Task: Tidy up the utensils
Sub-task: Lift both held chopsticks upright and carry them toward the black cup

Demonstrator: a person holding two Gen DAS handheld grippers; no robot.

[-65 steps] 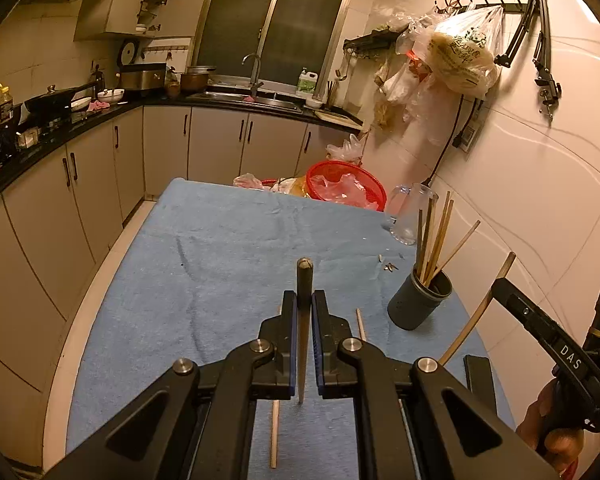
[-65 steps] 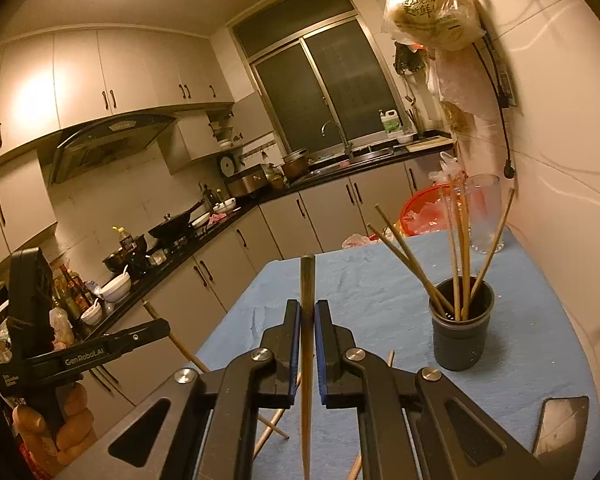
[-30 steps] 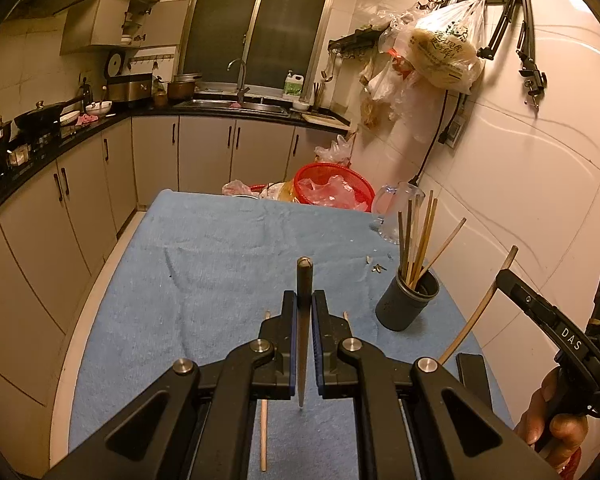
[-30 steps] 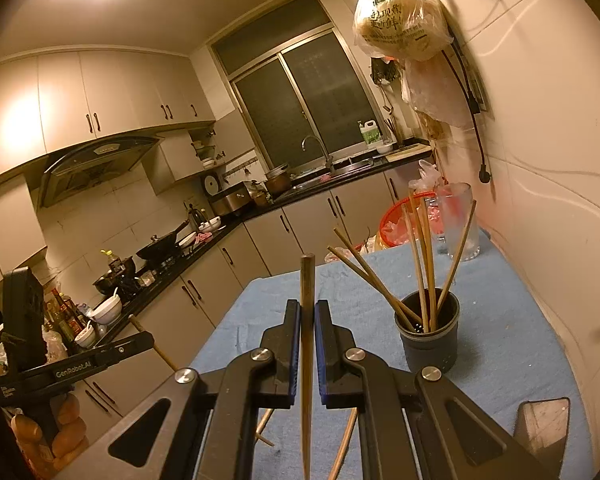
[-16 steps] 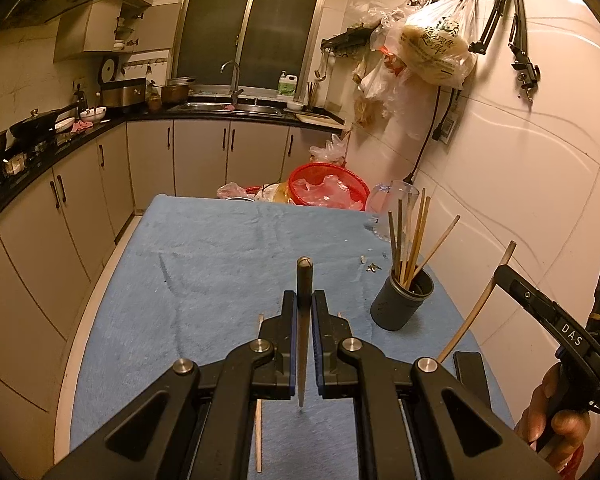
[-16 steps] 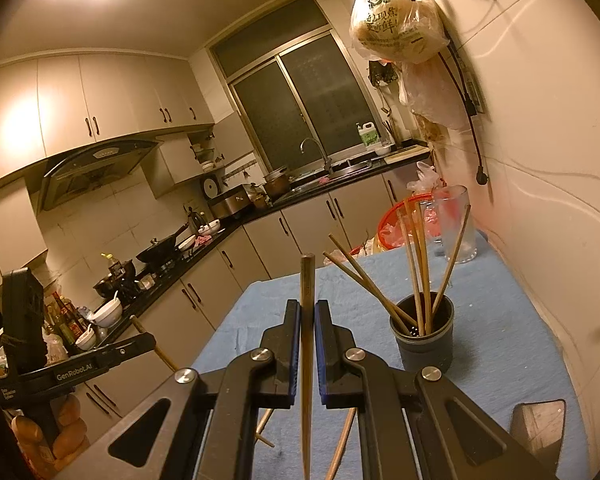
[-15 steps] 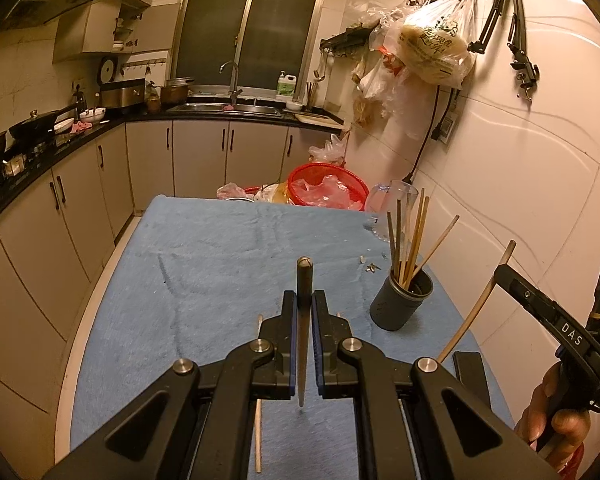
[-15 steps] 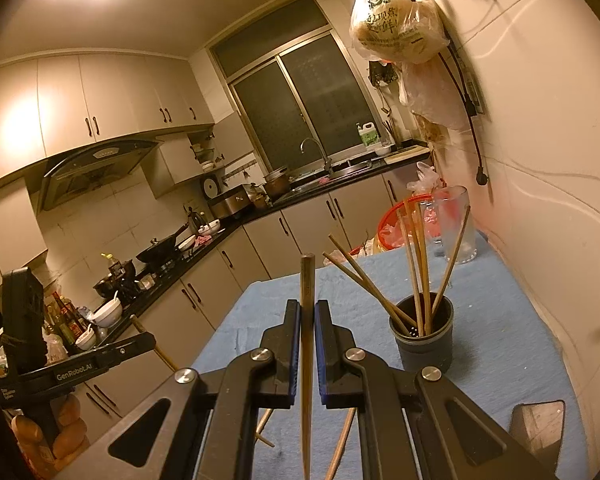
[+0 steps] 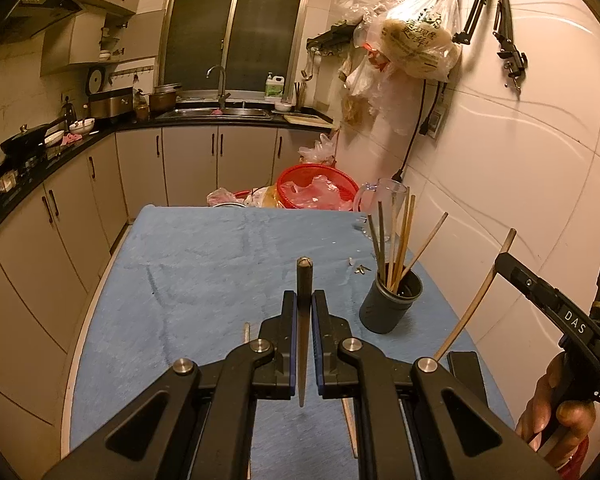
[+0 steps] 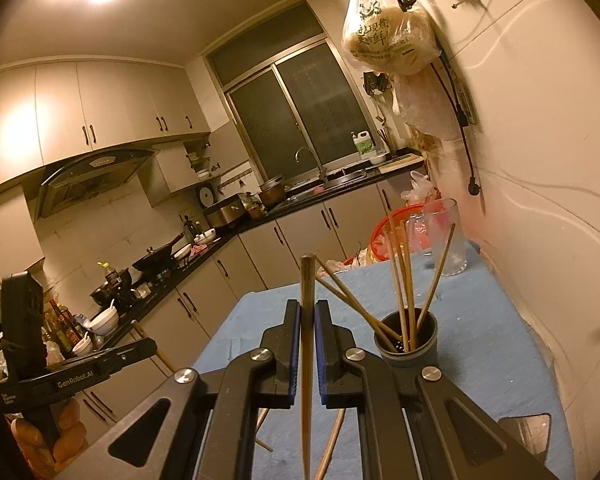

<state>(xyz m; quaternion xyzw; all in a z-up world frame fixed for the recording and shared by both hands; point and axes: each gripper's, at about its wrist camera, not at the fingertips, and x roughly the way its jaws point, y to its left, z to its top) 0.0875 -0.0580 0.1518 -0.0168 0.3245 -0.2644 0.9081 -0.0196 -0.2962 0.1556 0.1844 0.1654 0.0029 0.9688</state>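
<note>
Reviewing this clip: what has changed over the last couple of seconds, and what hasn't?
Both views have drifted: the dark cup of chopsticks sits further left in each frame. Nothing was grasped or released. The left hand-held gripper stays shut on its dark chopstick, the right hand-held gripper on its wooden chopstick.

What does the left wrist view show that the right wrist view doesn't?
Left wrist only: the left tool shut on a dark chopstick, and the black phone lying flat near the cloth's edge. Right wrist only: the right tool shut on a light wooden chopstick, and the range hood. Both: the grey holder of chopsticks, the glass pitcher and the blue tablecloth.
</note>
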